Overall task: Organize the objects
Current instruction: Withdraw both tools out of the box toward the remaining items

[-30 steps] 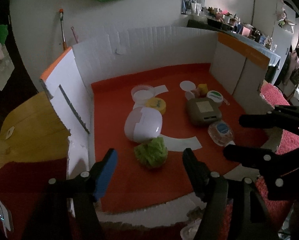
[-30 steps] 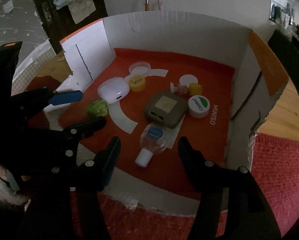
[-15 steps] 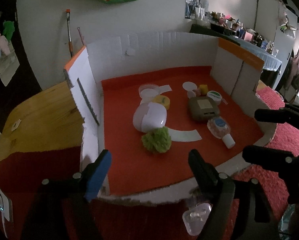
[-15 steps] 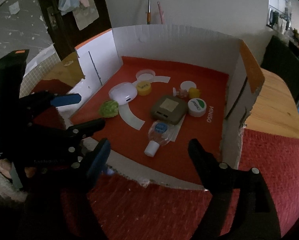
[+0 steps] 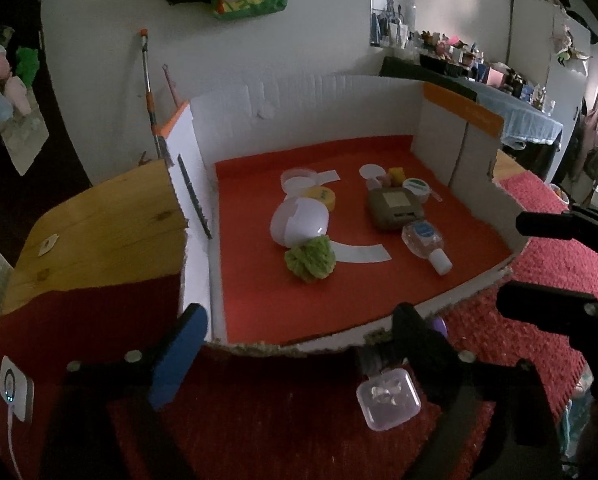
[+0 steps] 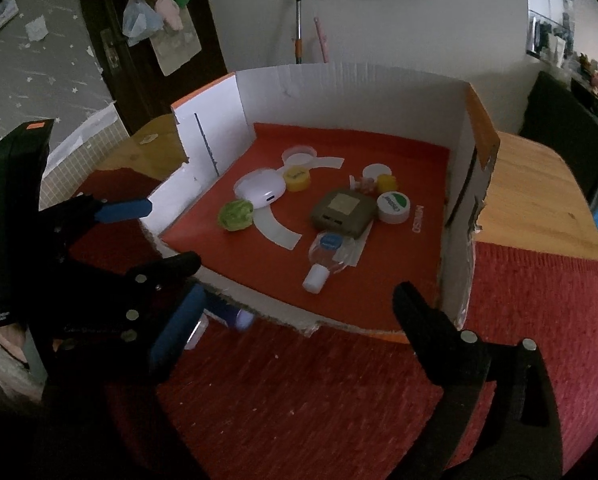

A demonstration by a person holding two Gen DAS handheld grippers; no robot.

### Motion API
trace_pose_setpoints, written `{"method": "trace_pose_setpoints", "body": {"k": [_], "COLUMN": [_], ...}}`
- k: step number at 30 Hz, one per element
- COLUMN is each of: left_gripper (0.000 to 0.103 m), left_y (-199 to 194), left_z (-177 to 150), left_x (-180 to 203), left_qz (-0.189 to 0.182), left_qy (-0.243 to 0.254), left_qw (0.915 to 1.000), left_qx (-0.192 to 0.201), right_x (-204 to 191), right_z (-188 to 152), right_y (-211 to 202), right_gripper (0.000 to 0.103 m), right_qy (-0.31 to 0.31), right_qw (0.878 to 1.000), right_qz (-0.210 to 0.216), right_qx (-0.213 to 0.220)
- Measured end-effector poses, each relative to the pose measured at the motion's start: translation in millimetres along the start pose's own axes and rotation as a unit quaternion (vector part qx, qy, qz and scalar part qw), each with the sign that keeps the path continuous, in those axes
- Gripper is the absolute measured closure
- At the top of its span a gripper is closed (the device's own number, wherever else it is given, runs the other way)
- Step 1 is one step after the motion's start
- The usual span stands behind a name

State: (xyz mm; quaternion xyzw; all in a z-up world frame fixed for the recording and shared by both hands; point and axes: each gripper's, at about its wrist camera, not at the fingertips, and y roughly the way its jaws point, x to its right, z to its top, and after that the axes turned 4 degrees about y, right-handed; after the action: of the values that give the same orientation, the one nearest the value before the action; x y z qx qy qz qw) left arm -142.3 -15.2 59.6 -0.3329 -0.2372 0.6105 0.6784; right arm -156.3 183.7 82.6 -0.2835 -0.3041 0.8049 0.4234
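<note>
Both grippers sit back from the box (image 5: 451, 148) now, on the near side, over the red cloth (image 6: 339, 400), and both have just been spreading their jaws: the left gripper (image 5: 295, 336) stands wide with nothing between its fingers, and the right gripper (image 6: 299, 320) is just as wide and just as empty. Inside the box the collection is laid out on the red floor: the green ball (image 5: 310, 258) nearest, touching the white case (image 5: 299, 224) at its 12 o'clock, a yellow lid (image 5: 321, 197) beyond that; out at 3 o'clock from the case, the grey case (image 5: 395, 208), with the bottle (image 5: 425, 242) lying on its side at its 5 o'clock, cap pointing toward us. Outside, though, one item is unsorted: a small clear box (image 5: 387, 400) lies on the cloth at 5 o'clock of the left gripper, right beside its right finger. This looks like the gap between placements, a reach for the next object. I'd say the left hand needs to swing right and dip to straddle that clear box, then close squarely on its sides; it looks slick and light, so a skewed pinch could flick it away.
</note>
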Motion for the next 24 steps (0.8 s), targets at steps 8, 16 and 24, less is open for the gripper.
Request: {"method": "trace_pose_setpoints", "body": {"k": [8,16,24], "left_gripper": [0.003,0.001,0.001], "left_y": [-12.2,-20.9,-25.1], "left_z": [-10.1,-19.7,-31.1], "left_x": [7.0,11.6,16.4], "left_qz": [0.006,0.006,0.000], "left_qy": [0.004,0.003,-0.001], "left_qw": [1.0000,0.9999,1.0000], "left_qx": [0.006,0.009,0.006], "right_x": [-4.3,-7.7,-10.8], "right_z": [-9.4,-19.6,-28.2], "right_y": [-12.9,-22.6,-28.0], "right_gripper": [0.001,0.000,0.000], "right_qy": [0.001,0.004,0.010], "right_qw": [1.000,1.000,1.000], "right_qz": [0.005,0.008,0.009], "right_qx": [0.014,0.020,0.021]}}
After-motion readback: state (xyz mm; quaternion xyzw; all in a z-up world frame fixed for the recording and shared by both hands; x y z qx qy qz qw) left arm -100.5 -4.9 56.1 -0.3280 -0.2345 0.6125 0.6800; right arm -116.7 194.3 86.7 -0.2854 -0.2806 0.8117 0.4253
